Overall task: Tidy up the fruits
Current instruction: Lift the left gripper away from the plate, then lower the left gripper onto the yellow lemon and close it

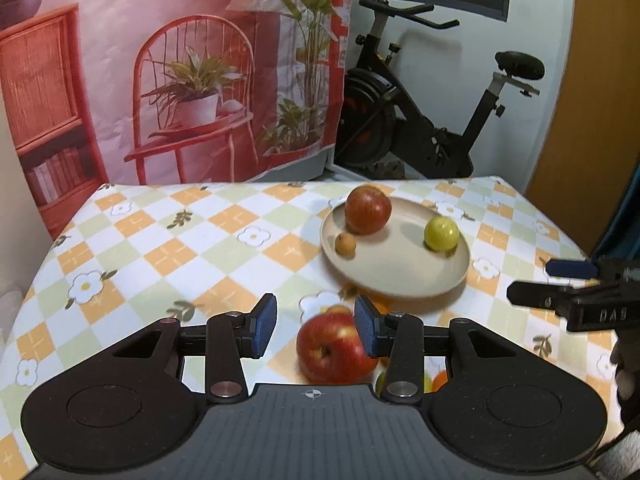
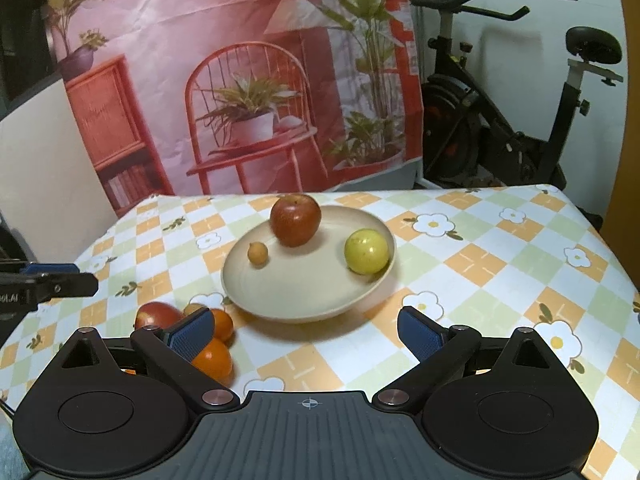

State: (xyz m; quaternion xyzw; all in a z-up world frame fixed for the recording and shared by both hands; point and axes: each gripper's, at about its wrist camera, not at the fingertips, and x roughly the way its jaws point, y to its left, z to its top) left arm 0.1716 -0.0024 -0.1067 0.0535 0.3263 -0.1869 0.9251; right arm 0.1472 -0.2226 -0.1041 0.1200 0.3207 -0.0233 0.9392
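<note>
Looking along my left gripper [image 1: 315,326], I see its two blue pads standing a little apart with nothing pinched between them. The big red apple on the checked tablecloth [image 1: 334,350] sits just past them, toward the right pad, which covers part of its side. I think that pad could bump the apple and make it roll away if I push ahead without lining up first. The apple also looks wider than the gap, so I may need to open up more or the pads will only knock it. This gripper points forward and down at the table [image 1: 160,240]. Farther off is the round cream plate [image 1: 394,276] holding a dark red apple [image 1: 368,210], a small tan fruit [image 1: 346,244] and a yellow-green round fruit [image 1: 441,233]. Looking along my right gripper [image 2: 310,334], its pads stand wide apart and hold nothing. It tilts down too, aimed at the near edge of the plate [image 2: 304,312]. I could hit the plate's rim and tip it if I go straight in, and the round fruits on it could roll off. Shiny orange fruits [image 2: 216,354] lie bunched beside the left pad, touching each other, so grabbing one could push the others. The left gripper [image 2: 60,278] shows at the far left edge here.
</note>
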